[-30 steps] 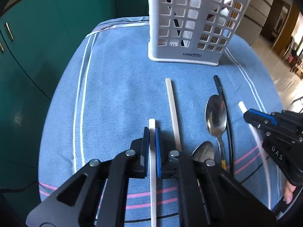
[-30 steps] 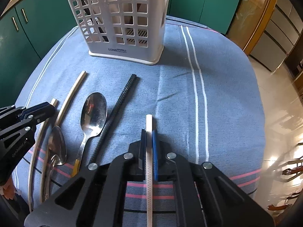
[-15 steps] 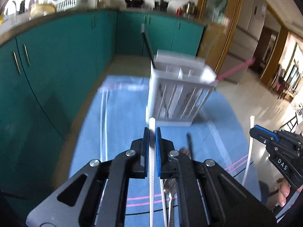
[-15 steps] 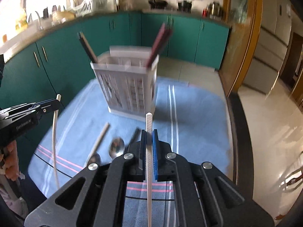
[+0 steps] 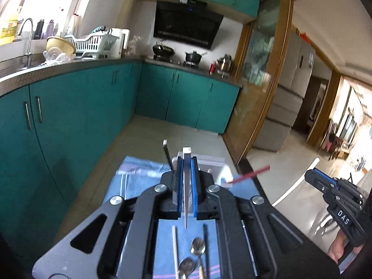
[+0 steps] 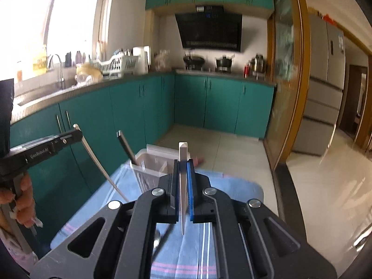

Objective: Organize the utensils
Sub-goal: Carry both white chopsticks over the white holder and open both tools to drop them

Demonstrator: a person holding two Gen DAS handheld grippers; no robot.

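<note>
My left gripper (image 5: pixel 186 162) is shut on a white chopstick (image 5: pixel 186 186), held upright above the table. My right gripper (image 6: pixel 183 164) is shut on another white chopstick (image 6: pixel 182 186), also upright. The white utensil basket (image 6: pixel 151 160) stands beyond both, with a dark chopstick (image 6: pixel 125 147) in it; in the left wrist view (image 5: pixel 218 165) a red chopstick (image 5: pixel 250 174) also sticks out of it. On the blue cloth (image 5: pixel 144 181) below lie a white chopstick (image 5: pixel 174 244), two spoons (image 5: pixel 197 247) and a black chopstick (image 5: pixel 205 241).
Teal kitchen cabinets (image 5: pixel 69 116) run along the left and back. The right gripper shows at the right of the left wrist view (image 5: pixel 334 195); the left gripper at the left of the right wrist view (image 6: pixel 46 148). The table edge drops to a tiled floor (image 6: pixel 232 146).
Both grippers lifted their white chopsticks off the cloth and tilted upward; the views swung from the tabletop to the kitchen. The basket now sits low behind the fingers.
</note>
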